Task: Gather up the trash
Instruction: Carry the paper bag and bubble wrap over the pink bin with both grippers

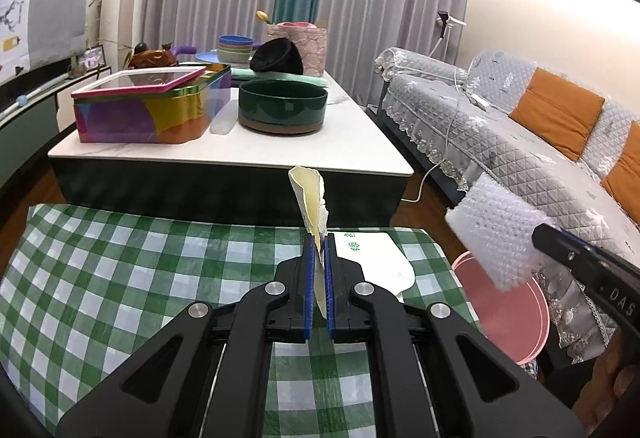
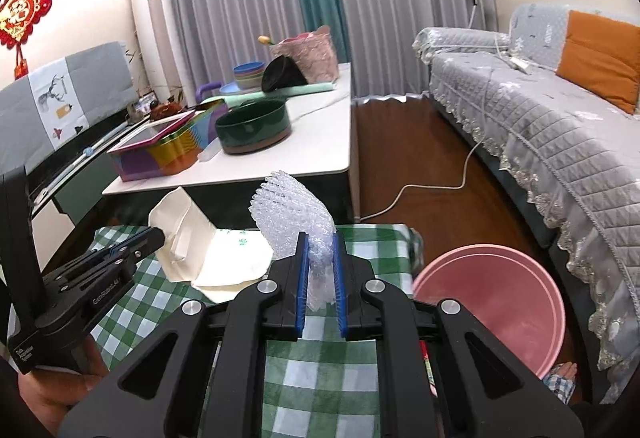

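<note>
My left gripper (image 1: pixel 319 240) is shut on a torn cream paper scrap (image 1: pixel 310 198), which stands up from between its blue pads above the green checked tablecloth (image 1: pixel 140 270). The right wrist view shows that gripper (image 2: pixel 158 236) at the left, with the scrap (image 2: pixel 184 230) held off the cloth. My right gripper (image 2: pixel 320 238) is shut on a clear wad of bubble wrap (image 2: pixel 292 206). It appears again at the right of the left wrist view (image 1: pixel 540 236), carrying the wrap (image 1: pixel 496 234) above a pink basin (image 1: pixel 508 314). The basin (image 2: pixel 492 302) stands on the floor beside the cloth's right edge.
A white sheet with green print (image 2: pixel 240 258) lies on the cloth's far side. Beyond it stands a low white table (image 1: pixel 320 154) bearing a colourful tin (image 1: pixel 152 106) and a dark green round box (image 1: pixel 282 106). A grey sofa (image 2: pixel 540 126) runs along the right, with a white cable (image 2: pixel 432 190) on the floor.
</note>
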{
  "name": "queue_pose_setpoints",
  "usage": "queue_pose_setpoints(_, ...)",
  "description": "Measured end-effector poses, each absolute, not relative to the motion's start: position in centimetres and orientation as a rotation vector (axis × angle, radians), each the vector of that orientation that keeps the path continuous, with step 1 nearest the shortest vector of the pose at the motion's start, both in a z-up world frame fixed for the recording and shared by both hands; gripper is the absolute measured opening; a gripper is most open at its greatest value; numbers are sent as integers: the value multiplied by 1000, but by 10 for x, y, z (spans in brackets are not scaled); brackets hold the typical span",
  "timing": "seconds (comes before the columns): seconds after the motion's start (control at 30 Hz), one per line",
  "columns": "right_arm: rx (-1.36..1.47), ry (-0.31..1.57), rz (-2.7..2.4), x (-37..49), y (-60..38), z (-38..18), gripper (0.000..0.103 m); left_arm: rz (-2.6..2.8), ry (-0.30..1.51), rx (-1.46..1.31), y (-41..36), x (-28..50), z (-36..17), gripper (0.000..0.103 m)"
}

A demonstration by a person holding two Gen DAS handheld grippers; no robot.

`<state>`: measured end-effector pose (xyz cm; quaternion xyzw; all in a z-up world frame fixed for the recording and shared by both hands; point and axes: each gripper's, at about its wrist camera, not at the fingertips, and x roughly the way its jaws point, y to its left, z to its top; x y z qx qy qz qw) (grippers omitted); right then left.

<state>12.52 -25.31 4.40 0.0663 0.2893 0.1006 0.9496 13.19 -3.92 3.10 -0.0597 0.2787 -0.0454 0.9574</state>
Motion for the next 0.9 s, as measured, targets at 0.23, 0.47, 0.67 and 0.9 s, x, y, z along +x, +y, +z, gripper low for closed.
queue_pose_setpoints(0.23, 160, 568, 158, 114, -281, 50, 12, -101, 565, -116, -50, 125, 32, 5)
queue_pose_setpoints(0.47, 183, 566, 106, 107, -311, 48, 12, -130, 570, -97, -70, 124, 30, 5)
queue_pose_setpoints(0.67, 191, 566, 66, 106, -330, 45, 12, -165, 572, -86, -89, 128, 28, 5)
queue_pose_setpoints(0.9, 206, 569, 9, 104, -357, 38, 12, -208, 577, -77, -111, 131, 25, 5)
